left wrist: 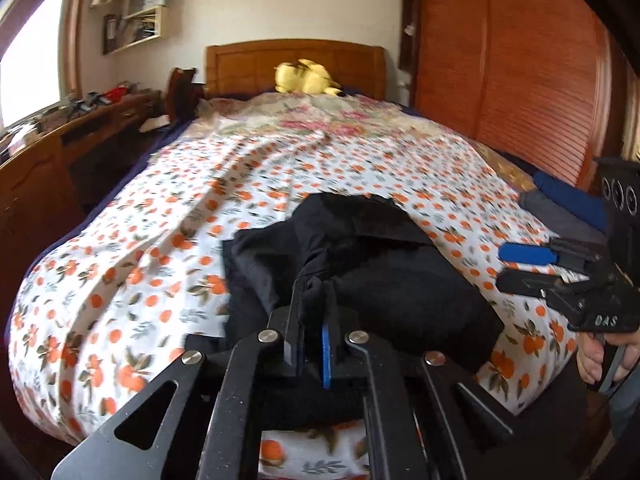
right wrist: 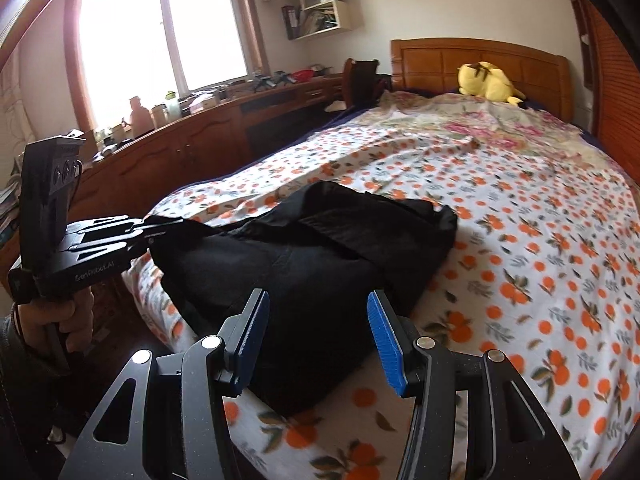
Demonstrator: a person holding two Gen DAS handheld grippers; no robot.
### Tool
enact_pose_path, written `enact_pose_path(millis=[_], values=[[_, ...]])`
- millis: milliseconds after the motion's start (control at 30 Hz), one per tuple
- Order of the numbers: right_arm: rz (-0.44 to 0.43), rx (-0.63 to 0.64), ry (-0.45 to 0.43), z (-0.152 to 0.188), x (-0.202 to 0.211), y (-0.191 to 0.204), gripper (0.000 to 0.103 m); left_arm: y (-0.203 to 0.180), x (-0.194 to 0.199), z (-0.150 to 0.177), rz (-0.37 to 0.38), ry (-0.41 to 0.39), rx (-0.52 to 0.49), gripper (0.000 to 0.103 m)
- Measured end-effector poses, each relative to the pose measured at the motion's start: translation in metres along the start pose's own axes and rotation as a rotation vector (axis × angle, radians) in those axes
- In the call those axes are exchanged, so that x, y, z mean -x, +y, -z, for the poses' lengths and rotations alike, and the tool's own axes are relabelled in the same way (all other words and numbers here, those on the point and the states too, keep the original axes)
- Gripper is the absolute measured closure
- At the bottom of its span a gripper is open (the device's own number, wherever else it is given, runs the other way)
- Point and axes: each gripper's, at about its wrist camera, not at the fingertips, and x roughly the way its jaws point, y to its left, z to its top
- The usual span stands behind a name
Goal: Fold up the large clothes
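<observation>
Left gripper [left wrist: 310, 300] pinching the black garment [right wrist: 304, 256], right gripper [right wrist: 316, 336] wide open, empty — lift evenly, keep edges aligned.

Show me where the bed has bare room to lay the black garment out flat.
Free: orange-print sheet between black garment and floral quilt. Crowded: the foot edge, where left gripper pinches the garment, and the folded clothes at the wardrobe-side edge.
</observation>
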Motion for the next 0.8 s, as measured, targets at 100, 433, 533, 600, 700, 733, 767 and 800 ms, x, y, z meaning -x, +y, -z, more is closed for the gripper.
enact_pose_path(millis=[100,433,533,600,700,733,767,800], values=[[-0.035,0.017,0.005,-0.008,-0.016,0.010,0.050,0.023,0.000,0.005,-0.046,0.004,0.032,0.097],[-0.055,0.069,0.182,0.002,-0.092,0.010,0.050,0.054,-0.022,0.046,-0.070,0.086,0.092,0.097],[-0.049,0.080,0.225,0.012,-0.105,0.004,0.050,0.053,-0.027,0.052,-0.055,0.103,0.093,0.097],[-0.053,0.071,0.218,0.015,-0.107,-0.002,0.050,0.052,-0.029,0.054,-0.059,0.106,0.088,0.097],[-0.045,0.079,0.206,0.014,-0.105,-0.004,0.050,0.050,-0.029,0.054,-0.070,0.106,0.082,0.097],[-0.044,0.084,0.204,0.014,-0.105,-0.003,0.050,0.050,-0.029,0.055,-0.072,0.106,0.081,0.097],[-0.047,0.088,0.203,0.015,-0.102,0.000,0.050,0.050,-0.029,0.054,-0.073,0.107,0.081,0.097],[-0.056,0.085,0.205,0.013,-0.102,0.000,0.050,0.050,-0.029,0.054,-0.075,0.108,0.080,0.097]])
